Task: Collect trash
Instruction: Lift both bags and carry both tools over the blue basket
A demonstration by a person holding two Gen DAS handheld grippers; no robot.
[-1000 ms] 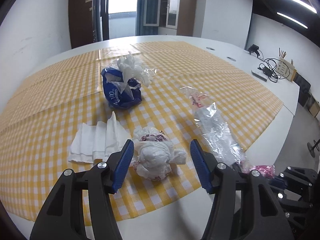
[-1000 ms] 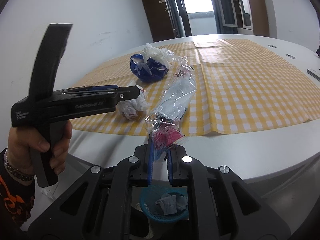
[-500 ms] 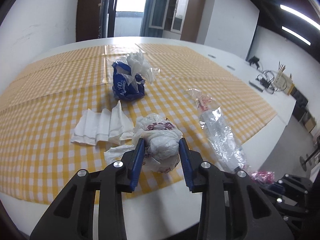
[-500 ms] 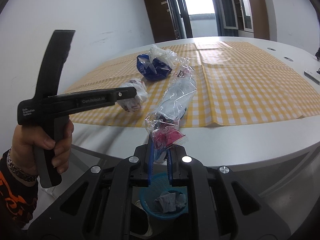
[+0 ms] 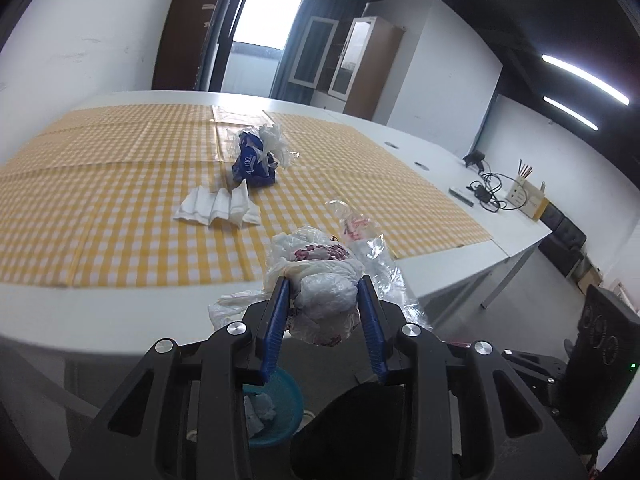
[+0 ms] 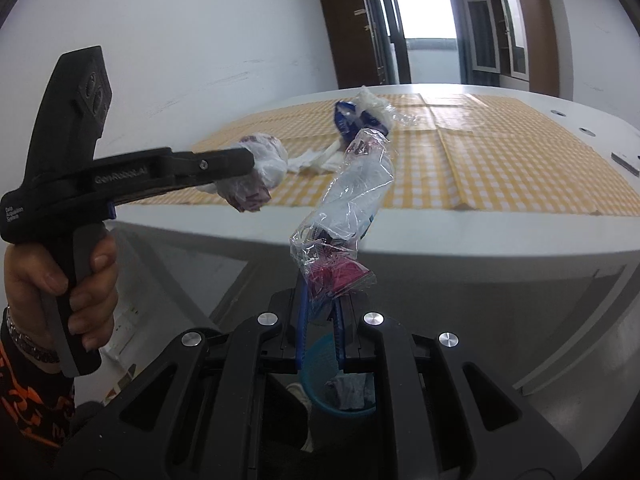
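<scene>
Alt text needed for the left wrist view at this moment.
The left tool grips a crumpled white plastic bag between its blue pads, held off the near edge of the table. A teal bin sits on the floor below. On the yellow checked cloth lie a folded napkin and a blue wrapper.

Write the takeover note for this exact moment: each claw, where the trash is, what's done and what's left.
Left claw: shut on the white bag wad, lifted off the table, near its front edge.
Right claw: shut on the pink end of the clear wrapper, which hangs past the table edge.
Teal bin: on the floor below both claws, already holding some crumpled trash.
On the checked cloth: blue bag and white napkin.
Done: two pieces picked up.
Left: drop both in the bin, then collect the blue bag and napkin.
</scene>
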